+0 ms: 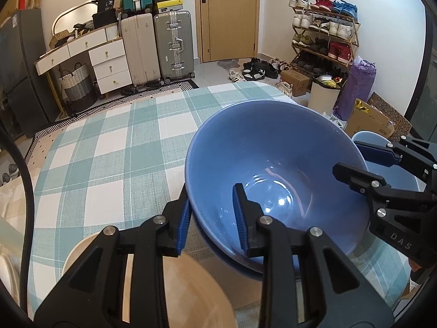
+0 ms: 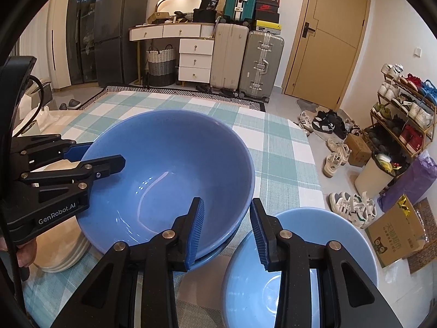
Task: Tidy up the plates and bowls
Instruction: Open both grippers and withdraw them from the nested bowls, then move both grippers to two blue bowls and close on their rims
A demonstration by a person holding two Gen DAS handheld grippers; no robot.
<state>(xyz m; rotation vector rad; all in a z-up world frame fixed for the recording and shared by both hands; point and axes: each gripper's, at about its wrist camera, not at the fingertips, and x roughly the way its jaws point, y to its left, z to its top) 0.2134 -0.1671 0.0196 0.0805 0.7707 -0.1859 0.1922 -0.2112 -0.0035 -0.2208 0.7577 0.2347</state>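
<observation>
On the checked surface (image 1: 114, 147), blue bowl (image 1: 273, 158) seen nested in a second blue bowl (image 1: 218, 257), its rim straddled by left gripper (image 1: 213, 218) fingers, slightly parted, right gripper (image 2: 226, 232) fingers likewise astride the opposite rim, pale blue bowl (image 2: 322, 235) placed alongside.

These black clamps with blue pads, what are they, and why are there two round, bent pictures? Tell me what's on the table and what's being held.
They are hand-held grippers. A person carries one in each hand, and a wide-angle camera on each looks along its fingers. One picture is from the left gripper, the other from the right gripper. On the checked tablecloth sit a big blue bowl nested in a second blue bowl, a light blue bowl and beige plates. Both grippers straddle the big blue bowl's rim on opposite sides, one finger inside and one outside. The pads look slack, not squeezing.
</observation>
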